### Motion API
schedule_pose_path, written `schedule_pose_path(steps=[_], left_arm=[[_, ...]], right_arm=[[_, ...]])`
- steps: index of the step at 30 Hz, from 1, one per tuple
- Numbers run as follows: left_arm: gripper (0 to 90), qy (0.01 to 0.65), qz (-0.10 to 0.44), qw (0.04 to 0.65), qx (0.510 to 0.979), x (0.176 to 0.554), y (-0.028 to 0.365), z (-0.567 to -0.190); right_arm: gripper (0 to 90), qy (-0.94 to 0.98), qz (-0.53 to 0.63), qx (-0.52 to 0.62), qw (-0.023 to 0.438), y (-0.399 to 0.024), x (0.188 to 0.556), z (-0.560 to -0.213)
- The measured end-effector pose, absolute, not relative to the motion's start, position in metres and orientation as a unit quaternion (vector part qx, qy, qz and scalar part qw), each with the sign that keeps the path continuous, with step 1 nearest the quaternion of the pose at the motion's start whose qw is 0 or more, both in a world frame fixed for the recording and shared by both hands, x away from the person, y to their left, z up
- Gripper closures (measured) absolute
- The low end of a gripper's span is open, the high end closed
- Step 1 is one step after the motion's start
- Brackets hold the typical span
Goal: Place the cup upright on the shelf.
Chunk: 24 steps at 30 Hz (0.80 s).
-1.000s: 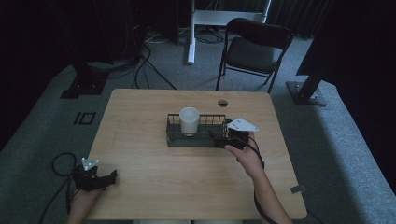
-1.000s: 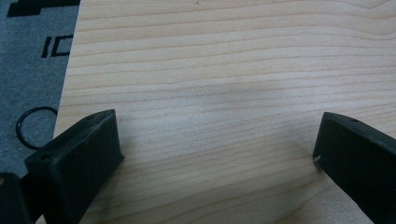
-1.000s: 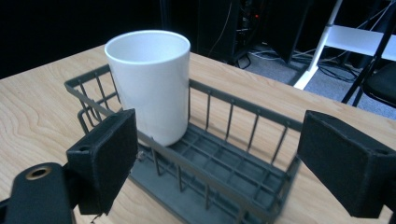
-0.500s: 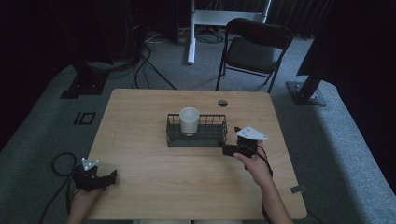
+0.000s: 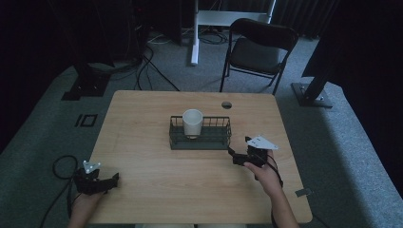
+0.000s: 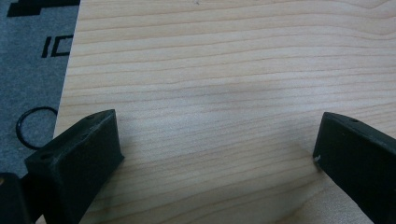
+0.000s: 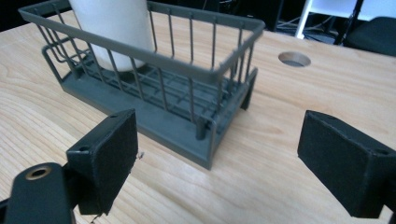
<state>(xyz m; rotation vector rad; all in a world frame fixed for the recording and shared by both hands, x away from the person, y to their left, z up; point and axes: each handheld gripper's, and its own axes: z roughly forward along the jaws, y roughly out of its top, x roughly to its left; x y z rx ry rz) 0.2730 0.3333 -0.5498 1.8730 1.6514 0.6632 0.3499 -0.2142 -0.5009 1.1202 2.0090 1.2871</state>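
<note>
Dim grey carpet, loose cables and a folding chair (image 5: 259, 47) surround a pale wooden surface (image 5: 142, 128) with a small round cable hole (image 5: 226, 105) near its far edge. At the middle of the surface stands a dark wire basket (image 5: 209, 140), a low rectangular rack with thin upright bars and a solid base tray. A white cup (image 5: 192, 122) stands upright inside its left end, its rim rising above the basket's top rail. The right tongs (image 5: 231, 156) hover just beside the basket's near right corner, apart from it, jaws spread wide with nothing between them; in the right gripper view that corner (image 7: 212, 126) sits between the two black jaws, a little farther off. The left tongs (image 5: 114, 179) rest near the front left edge of the surface, well away from the basket, also wide open and empty; the left gripper view looks down on bare wood. The cup looks light and rigid, with a smooth, probably slippery wall, and it could tip if knocked; a hold across its upper wall, coming from above the rail, seems safest. The basket looks stiff and fairly light, and its top rail or a corner post would give the jaws a firm edge to close on.
</note>
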Motion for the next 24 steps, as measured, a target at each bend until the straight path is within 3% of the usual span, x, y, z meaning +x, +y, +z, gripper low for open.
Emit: schedule_pose_path(steps=[24], left_arm=[[1.0,0.614,0.247,0.275,0.697,0.273,0.333,-0.550]], right_arm=[[12.1,0.735,0.429,0.458,0.258,-0.255,0.336,-0.531]])
